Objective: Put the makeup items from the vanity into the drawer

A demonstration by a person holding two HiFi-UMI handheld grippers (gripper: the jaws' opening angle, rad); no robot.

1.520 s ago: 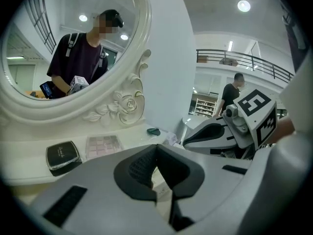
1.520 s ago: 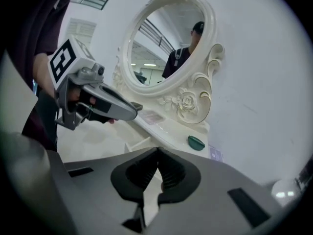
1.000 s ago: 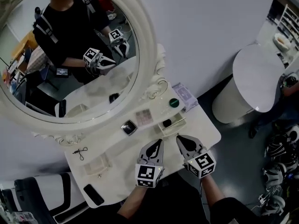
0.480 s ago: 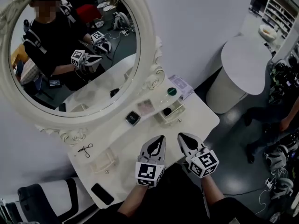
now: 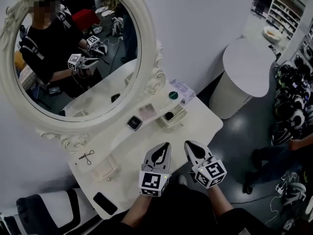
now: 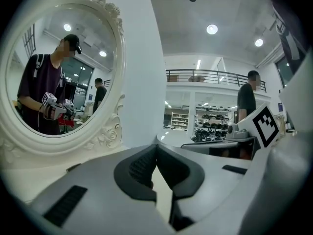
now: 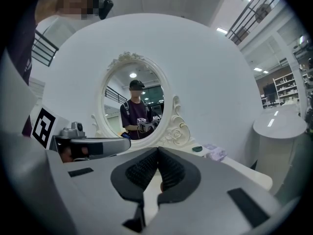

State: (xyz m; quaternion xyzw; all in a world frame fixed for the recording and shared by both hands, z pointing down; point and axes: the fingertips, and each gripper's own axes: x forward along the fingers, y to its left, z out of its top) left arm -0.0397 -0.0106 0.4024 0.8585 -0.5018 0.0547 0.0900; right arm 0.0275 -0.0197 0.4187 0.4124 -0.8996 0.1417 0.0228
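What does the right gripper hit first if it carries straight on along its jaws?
Probably the clear tray with a dark item in it, which lies ahead of the shut right gripper. The gripper's height is unclear. If it passes above the tray, the mirror's carved frame comes next.

Round table: white, on a drum base, against the white wall.
Floor: dark grey, glossy.
Right edge: heaped black-and-white gear, possibly headsets.
Bystander: dark-clothed legs, near that heap.
Shelving: white, far top right.
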